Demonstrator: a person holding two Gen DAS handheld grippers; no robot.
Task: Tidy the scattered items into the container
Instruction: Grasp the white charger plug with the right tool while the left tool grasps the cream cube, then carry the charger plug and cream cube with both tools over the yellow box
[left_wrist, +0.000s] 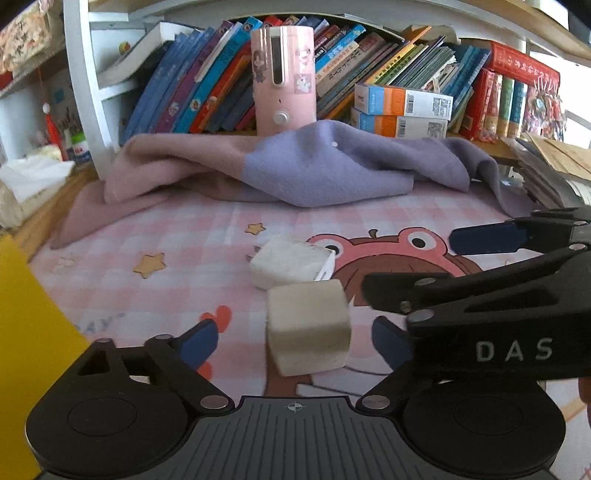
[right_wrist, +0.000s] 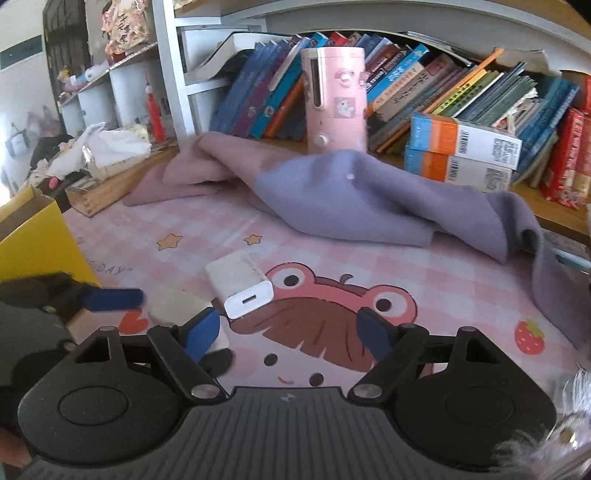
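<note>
Two white charger blocks lie on the pink cartoon mat. In the left wrist view the near cube charger sits between my open left gripper's blue pads, untouched. The second charger lies just beyond it. My right gripper reaches in from the right, open. In the right wrist view my right gripper is open and empty, just short of the USB charger. The cube shows at its left, with the left gripper's blue pad beside it. The yellow box stands at the left.
A pink and purple cloth lies crumpled at the back of the mat. Behind it stand a pink cylinder device, a row of books and two orange-blue cartons. The yellow box wall is close on the left.
</note>
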